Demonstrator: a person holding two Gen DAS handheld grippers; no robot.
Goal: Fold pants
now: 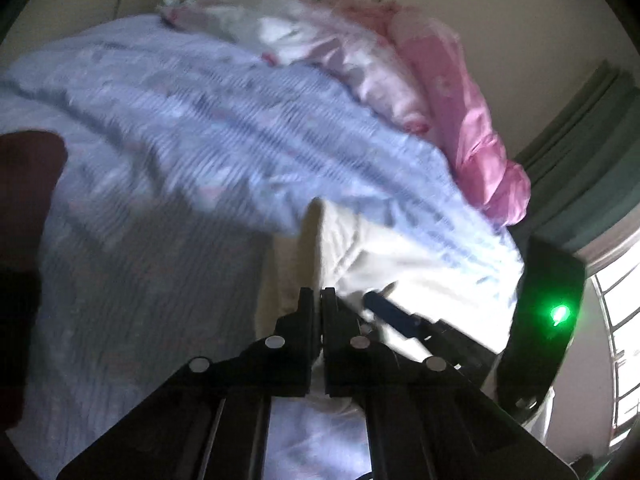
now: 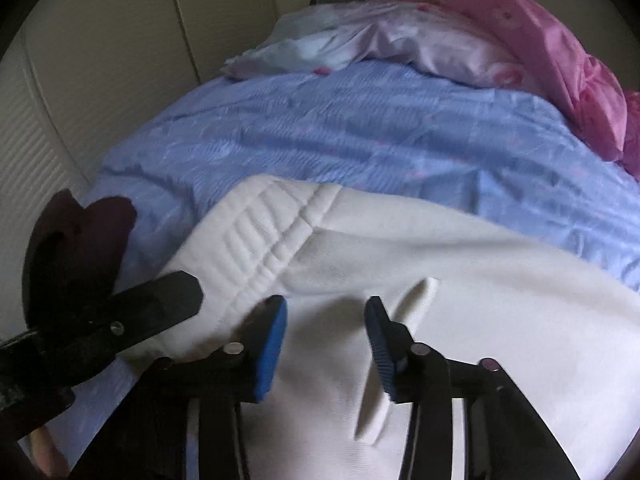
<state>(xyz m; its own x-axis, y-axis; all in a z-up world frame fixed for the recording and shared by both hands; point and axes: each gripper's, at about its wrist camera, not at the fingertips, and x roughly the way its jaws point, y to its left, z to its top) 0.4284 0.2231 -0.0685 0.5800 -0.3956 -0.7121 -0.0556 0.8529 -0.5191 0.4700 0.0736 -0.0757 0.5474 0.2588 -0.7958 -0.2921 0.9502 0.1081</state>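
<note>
White pants (image 2: 440, 248) lie spread on the blue bedspread, their ribbed waistband (image 2: 256, 224) toward the left. My left gripper (image 1: 318, 300) has its black jaws pressed together on the pants' edge, and a ridge of white cloth (image 1: 316, 220) rises just beyond the tips. From the right wrist view the left gripper (image 2: 180, 288) sits at the waistband's near corner. My right gripper (image 2: 326, 312) stands open over the pants, blue pads (image 2: 276, 328) apart, with a small raised pleat (image 2: 420, 292) beside the right pad. Its blue finger (image 1: 384, 310) shows just right of the left gripper.
The blue patterned bedspread (image 2: 360, 128) covers the bed. Pink and white bedding (image 2: 520, 20) is piled at the far end. A louvred door (image 2: 36, 152) stands left of the bed, a window (image 1: 624, 320) and green curtain (image 1: 580, 140) on the right. A dark maroon shape (image 1: 28, 168) lies at the left.
</note>
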